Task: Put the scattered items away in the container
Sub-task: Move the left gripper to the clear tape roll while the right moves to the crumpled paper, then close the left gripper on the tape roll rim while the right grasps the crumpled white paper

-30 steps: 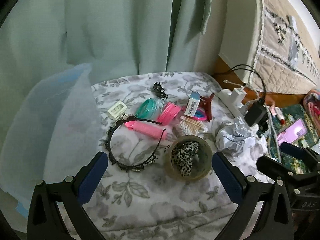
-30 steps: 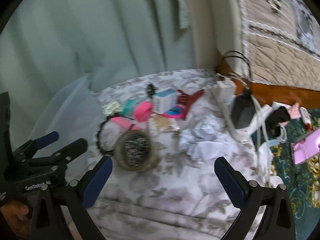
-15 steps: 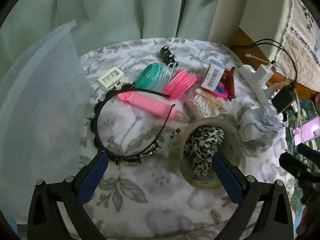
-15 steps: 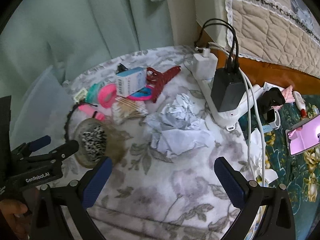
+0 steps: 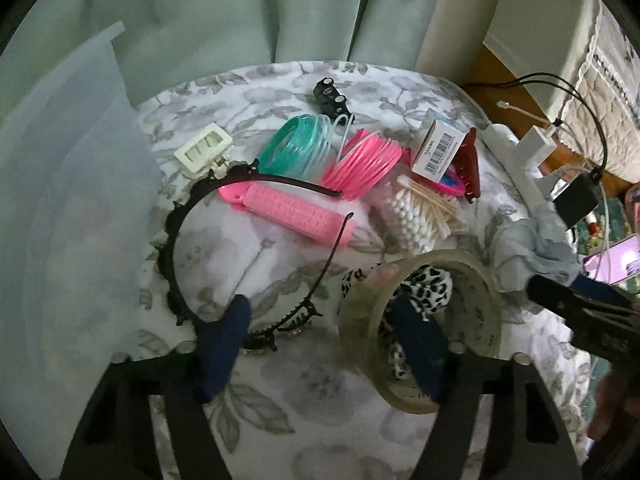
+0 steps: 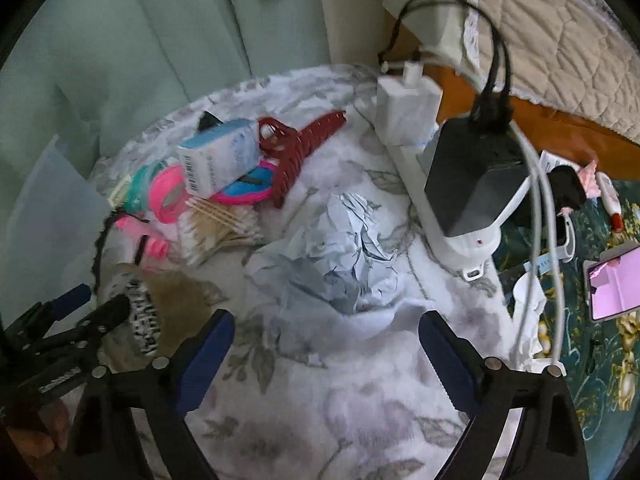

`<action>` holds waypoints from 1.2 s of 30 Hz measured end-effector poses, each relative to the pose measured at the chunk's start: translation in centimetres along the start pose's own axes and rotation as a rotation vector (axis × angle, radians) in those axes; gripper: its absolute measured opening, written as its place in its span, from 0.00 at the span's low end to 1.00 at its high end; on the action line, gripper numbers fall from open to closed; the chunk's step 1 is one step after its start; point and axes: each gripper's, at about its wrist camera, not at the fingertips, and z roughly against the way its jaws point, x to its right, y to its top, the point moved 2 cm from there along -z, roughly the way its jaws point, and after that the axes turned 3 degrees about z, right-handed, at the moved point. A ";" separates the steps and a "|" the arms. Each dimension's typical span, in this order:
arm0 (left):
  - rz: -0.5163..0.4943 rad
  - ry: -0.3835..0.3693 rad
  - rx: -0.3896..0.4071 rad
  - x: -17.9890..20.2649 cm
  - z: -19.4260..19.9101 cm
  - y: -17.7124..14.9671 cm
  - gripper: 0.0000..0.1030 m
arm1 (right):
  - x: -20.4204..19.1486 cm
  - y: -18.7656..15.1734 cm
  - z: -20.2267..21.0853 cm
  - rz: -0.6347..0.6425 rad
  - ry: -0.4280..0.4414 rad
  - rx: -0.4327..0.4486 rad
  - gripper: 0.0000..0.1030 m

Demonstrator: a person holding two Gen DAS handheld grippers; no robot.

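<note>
Scattered hair accessories (image 5: 288,208) all lie outside the translucent plastic container (image 5: 60,216), so tidying seems barely begun, both left tool (image 5: 320,344) and right tool (image 6: 328,356) released.

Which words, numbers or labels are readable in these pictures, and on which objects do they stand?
No text can be read for certain.
Small box: a barcode with digits, too small to read.
Left gripper body: white lettering, blurred.
Tape roll: faint marks, unreadable.
</note>
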 end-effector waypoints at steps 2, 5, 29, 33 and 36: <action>0.004 -0.022 -0.008 -0.2 -0.1 0.2 0.53 | 0.3 0.3 -0.8 -0.022 0.005 -0.019 0.90; 0.003 -0.037 -0.024 -0.1 -0.6 0.4 0.46 | 0.4 0.7 -1.4 -0.030 0.009 -0.023 0.89; 0.081 -0.039 -0.070 1.0 -0.6 -0.4 0.10 | 1.1 -0.4 0.4 -0.166 0.076 0.050 0.48; 0.077 -0.034 -0.048 1.4 0.6 -0.8 0.10 | 1.6 -1.2 2.0 -0.169 0.071 0.066 0.48; 0.074 -0.045 -0.024 1.6 1.8 -0.9 0.10 | 1.7 -1.7 3.5 -0.169 0.069 0.091 0.48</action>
